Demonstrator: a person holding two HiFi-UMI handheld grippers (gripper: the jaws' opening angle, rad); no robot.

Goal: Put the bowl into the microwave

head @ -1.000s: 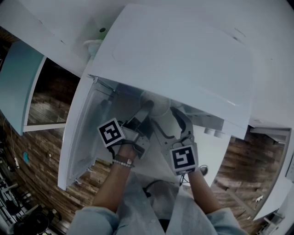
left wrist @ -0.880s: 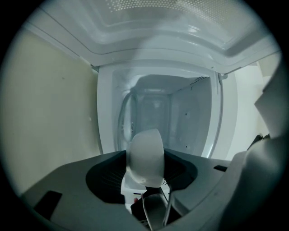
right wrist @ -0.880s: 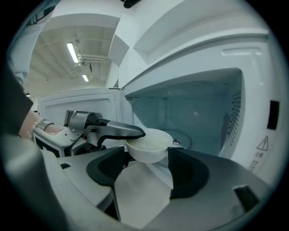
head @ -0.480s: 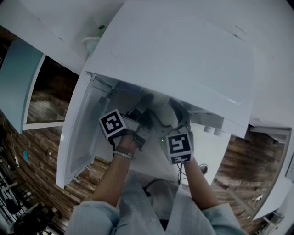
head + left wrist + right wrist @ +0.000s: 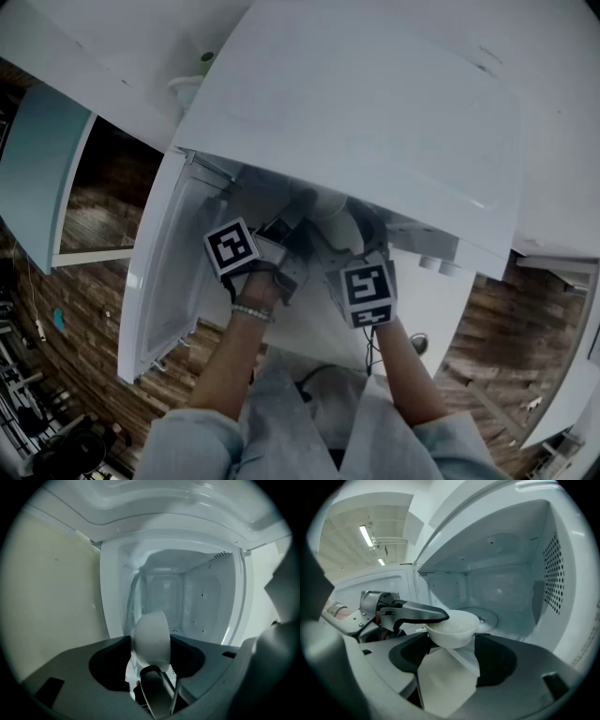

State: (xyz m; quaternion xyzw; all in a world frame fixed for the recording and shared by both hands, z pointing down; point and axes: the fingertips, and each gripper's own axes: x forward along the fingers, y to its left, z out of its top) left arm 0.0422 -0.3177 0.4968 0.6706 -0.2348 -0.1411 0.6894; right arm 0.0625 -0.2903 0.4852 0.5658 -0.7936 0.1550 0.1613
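Though clamped, bowl (image 5: 452, 629) is plain white.

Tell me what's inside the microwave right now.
Inside the microwave, just the glass turntable. The bowl, gripped by the left tongs, hangs at the opening and covers the front floor.

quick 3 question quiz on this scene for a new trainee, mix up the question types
1. True or false: the door of the microwave is shut.
2. Which gripper clamps the rim of the bowl?
3. The bowl is: a) stacked on a plate; b) held up at the open cavity; c) on top of the microwave.
Key: 1 false, it stands open. 2 the left gripper. 3 b.
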